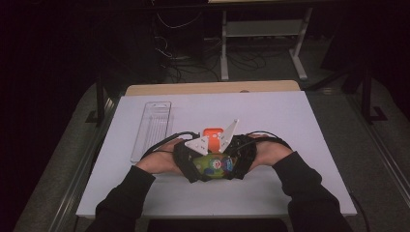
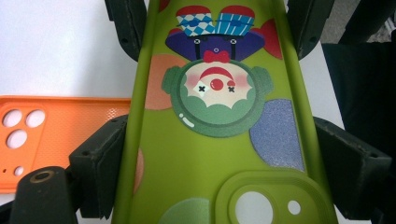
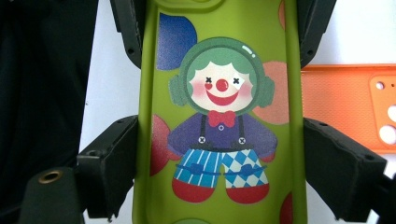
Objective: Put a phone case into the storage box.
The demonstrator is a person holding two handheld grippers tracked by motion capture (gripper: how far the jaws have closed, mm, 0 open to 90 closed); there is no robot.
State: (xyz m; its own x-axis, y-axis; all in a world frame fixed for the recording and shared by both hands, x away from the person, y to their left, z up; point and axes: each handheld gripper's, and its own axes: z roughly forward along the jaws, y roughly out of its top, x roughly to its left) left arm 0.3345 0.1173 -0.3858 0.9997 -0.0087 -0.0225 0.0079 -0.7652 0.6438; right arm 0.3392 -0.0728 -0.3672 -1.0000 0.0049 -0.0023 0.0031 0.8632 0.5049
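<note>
Dark room, white tabletop (image 1: 270,121). Green soft phone case with clown print (image 1: 212,166) sits low centre of high view, long axis running gripper to gripper. Left gripper (image 2: 217,154) and right gripper (image 3: 219,158) both clamped on its long edges, opposite ends. Orange perforated phone case (image 1: 212,132) just behind; clear plastic tray (image 1: 152,129) upper left, open table right.

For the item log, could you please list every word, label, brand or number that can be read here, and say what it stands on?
None: no readable text stands anywhere.
Green phone case: a printed clown picture and coloured dots, no words or numbers.
Orange phone case: plain textured surface with camera holes, no lettering.
Clear plastic tray: no label can be made out.
</note>
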